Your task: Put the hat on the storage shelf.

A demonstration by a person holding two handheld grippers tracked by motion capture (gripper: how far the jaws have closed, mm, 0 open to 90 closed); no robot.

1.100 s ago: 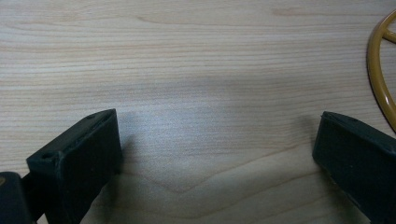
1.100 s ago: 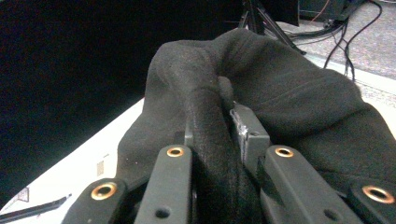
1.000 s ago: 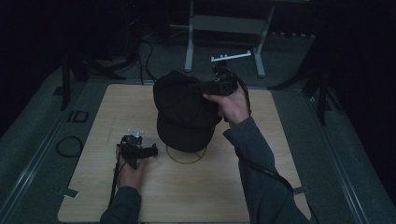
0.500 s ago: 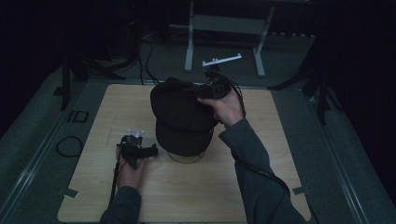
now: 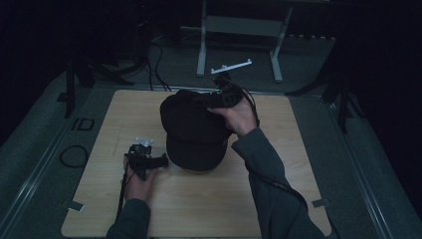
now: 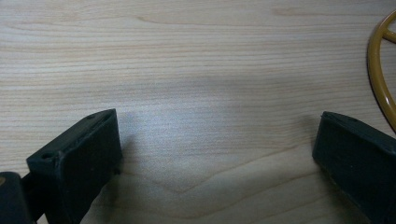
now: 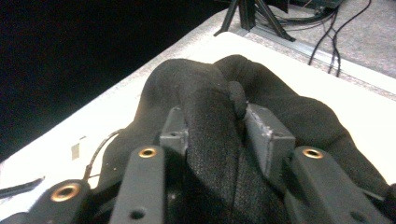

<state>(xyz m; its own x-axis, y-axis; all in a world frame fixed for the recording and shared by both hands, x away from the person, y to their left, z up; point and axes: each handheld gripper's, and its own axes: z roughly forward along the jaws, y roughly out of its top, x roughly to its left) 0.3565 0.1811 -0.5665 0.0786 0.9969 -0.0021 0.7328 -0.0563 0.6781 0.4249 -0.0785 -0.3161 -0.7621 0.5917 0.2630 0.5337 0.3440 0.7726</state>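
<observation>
A: What is found nearest the table's (image 5: 278, 209) front edge?

B: The left gripper (image 5: 149, 162) is rested on the wood toward the front-left corner, held by the left hand (image 5: 138, 183). In the left gripper view its jaws are spread wide with bare wood between them; nothing is gripped. A curved piece of yellow-brown ring (image 6: 380, 77) is seen just beyond the right-hand jaw, apart from it.

A: And farther in?

B: A black cap (image 5: 194, 127) is carried over the middle of the table, its brim turned toward the front edge. A bit of tan stand (image 5: 199, 171) is glimpsed beneath the brim; whether the cap is seated on it or is held just above cannot be told.

A: How is the cap held?

B: The right gripper (image 5: 221, 97) is closed on a fold of the crown (image 7: 210, 107) at the cap's far side, toward the table's back edge. In the right gripper view the fabric is pinched between the two jaws, beside the crown's button (image 7: 237, 99).

A: Which relation matters for the coming move?

B: The cap's long axis is laid front to back, and the stand is directly below it. The cap is judged to be managed by the right hand (image 5: 241, 117) alone; the open left gripper is just beside the brim's left edge, so it is the nearer one should steadying be needed.
</observation>
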